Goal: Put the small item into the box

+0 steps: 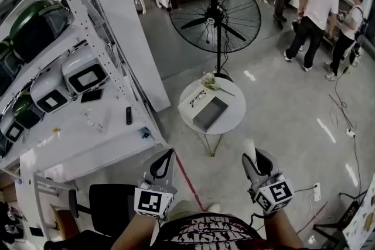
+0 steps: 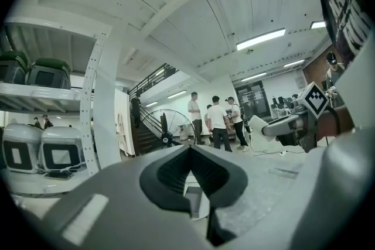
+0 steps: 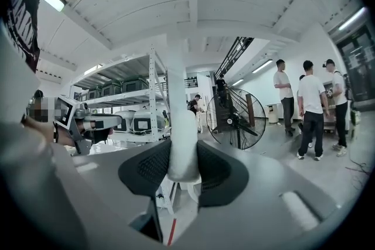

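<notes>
A grey open box (image 1: pixel 210 113) lies on a small round white table (image 1: pixel 234 103) a few steps ahead of me. My right gripper (image 1: pixel 252 155) is shut on a small white tube-like item (image 1: pixel 249 148), which stands upright between the pads (image 3: pixel 220 170) in the right gripper view, where the white item (image 3: pixel 182 137) rises above the jaws. My left gripper (image 1: pixel 170 153) is shut with nothing in it; its tips meet in the left gripper view (image 2: pixel 189 149). Both grippers are held level, short of the table.
Glasses (image 1: pixel 197 98) and a small crumpled thing (image 1: pixel 209 82) also lie on the table. A big standing fan (image 1: pixel 215 14) is behind it. A metal shelving rack (image 1: pixel 88 85) with several devices runs along the left. Several people (image 1: pixel 316 9) stand at the back right. A black chair (image 1: pixel 105 202) is at my left.
</notes>
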